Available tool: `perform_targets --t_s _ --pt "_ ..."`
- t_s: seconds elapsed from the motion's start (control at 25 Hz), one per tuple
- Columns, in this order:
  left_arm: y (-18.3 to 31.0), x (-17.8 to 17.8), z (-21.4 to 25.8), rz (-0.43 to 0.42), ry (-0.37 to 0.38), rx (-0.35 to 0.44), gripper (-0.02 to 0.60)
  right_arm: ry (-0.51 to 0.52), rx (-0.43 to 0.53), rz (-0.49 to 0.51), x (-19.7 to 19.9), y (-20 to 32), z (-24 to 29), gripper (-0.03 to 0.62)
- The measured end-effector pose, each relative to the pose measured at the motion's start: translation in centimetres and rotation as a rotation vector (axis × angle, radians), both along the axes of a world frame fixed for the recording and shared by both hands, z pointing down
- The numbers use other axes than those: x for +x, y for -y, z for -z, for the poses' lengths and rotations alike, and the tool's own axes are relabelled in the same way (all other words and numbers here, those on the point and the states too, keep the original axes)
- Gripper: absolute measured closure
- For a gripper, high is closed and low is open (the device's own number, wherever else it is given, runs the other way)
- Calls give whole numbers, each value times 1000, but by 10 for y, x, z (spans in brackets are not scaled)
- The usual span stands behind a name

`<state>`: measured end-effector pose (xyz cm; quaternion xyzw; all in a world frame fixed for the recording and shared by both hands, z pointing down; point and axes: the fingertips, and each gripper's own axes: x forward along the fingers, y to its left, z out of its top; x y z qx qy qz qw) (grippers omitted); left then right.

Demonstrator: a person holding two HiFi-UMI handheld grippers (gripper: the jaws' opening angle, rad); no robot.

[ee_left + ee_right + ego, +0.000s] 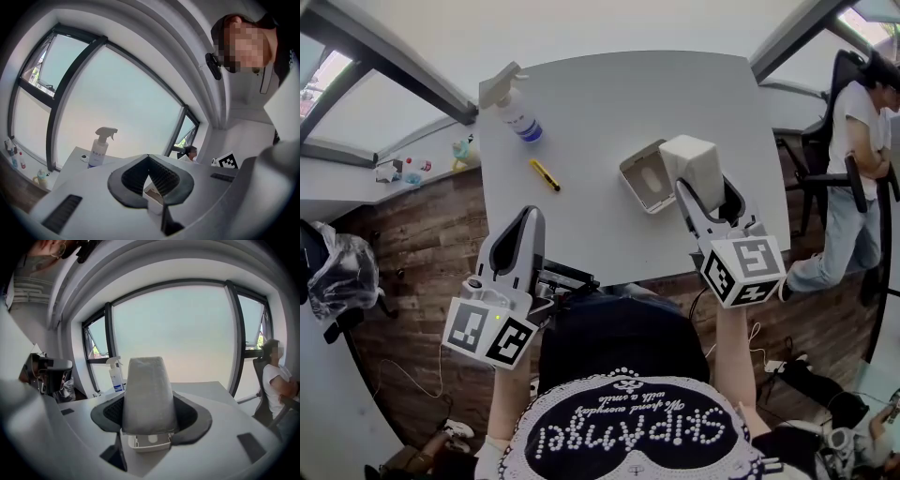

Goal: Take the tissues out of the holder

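My right gripper (709, 193) is shut on a white tissue pack (693, 165) and holds it upright just above the table, right of the holder. In the right gripper view the tissue pack (147, 392) fills the space between the jaws of the right gripper (149, 405), and the holder (149, 442) shows below it. The grey holder (643, 178) lies open on the white table (609, 94), its hollow side facing up. My left gripper (519, 236) hovers at the table's front edge, left of the holder, jaws shut and holding nothing. In its own view the left gripper (149, 159) has its tips touching.
A spray bottle (517, 114) stands at the table's far left, and a yellow utility knife (545, 174) lies nearer. Small bottles (412, 170) sit on the window sill at left. A person (859, 141) sits on a chair beyond the table's right edge.
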<state>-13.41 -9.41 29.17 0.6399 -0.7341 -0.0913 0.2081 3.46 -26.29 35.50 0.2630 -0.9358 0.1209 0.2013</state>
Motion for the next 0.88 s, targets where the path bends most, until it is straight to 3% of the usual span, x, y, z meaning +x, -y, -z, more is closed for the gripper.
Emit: perform_targets --t_s 0.28,0.88 --pt "3 3 0 -44 -2 0 580 56 3 -53 13 -9 17 330" --pt "6 8 -1 -114 -6 5 580 62 1 -126 40 -51 33 330"
